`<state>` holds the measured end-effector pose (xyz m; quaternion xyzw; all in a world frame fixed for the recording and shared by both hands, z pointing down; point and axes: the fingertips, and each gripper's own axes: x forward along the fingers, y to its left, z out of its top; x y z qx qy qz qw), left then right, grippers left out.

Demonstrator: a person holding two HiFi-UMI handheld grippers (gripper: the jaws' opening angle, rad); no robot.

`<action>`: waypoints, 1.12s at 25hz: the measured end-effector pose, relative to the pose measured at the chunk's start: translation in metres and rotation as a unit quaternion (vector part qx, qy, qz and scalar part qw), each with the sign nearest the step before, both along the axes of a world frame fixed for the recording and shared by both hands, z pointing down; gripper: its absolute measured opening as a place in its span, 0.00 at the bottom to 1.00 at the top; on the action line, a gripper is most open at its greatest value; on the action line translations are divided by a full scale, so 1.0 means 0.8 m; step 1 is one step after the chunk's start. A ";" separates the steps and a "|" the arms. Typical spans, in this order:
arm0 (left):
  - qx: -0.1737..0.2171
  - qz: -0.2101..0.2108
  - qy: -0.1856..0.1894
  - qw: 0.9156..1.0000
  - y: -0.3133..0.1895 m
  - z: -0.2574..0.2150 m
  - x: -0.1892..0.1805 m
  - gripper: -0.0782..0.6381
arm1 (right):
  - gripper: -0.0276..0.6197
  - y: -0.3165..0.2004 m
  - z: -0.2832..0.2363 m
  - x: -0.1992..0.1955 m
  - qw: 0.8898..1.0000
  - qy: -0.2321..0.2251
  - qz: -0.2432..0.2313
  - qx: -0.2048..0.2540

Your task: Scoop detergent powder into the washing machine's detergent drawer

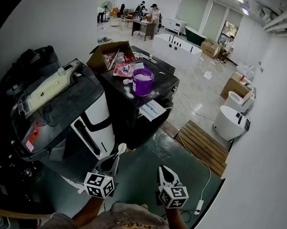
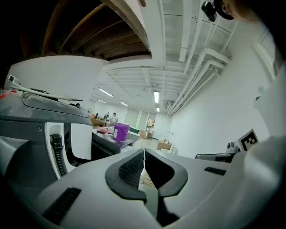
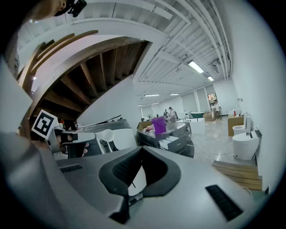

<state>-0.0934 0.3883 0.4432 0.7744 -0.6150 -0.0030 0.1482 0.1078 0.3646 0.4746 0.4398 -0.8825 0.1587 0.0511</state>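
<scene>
A purple tub [image 1: 143,82] of white powder stands on a black table [image 1: 160,90] straight ahead; it also shows small and far off as the tub [image 2: 121,132] and the tub [image 3: 158,125]. The washing machine [image 1: 92,118] stands at the left, with a cream tray [image 1: 50,88] on its dark top. My left gripper [image 1: 111,164] is low in front of the machine, shut on a white spoon [image 1: 121,147] whose bowl points up; its thin handle [image 2: 144,157] shows between the jaws. My right gripper [image 1: 163,170] hangs beside it over the floor, shut on nothing.
An open cardboard box [image 1: 106,55] and packets lie behind the tub. A wooden pallet [image 1: 205,145], a white cable [image 1: 206,170] and white toilets [image 1: 231,122] are at the right. People stand at tables far back [image 1: 148,14].
</scene>
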 end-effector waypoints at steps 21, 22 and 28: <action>0.011 0.035 -0.020 0.999 0.009 0.009 -0.041 0.14 | 0.03 0.035 0.018 -0.043 0.999 -0.011 0.043 -0.005; 0.010 0.036 -0.019 0.999 0.009 0.011 -0.044 0.14 | 0.03 0.037 0.022 -0.046 0.999 -0.012 0.046 -0.008; 0.012 0.043 -0.016 0.999 -0.002 0.012 -0.060 0.14 | 0.03 0.026 0.031 -0.060 0.998 -0.008 0.057 -0.015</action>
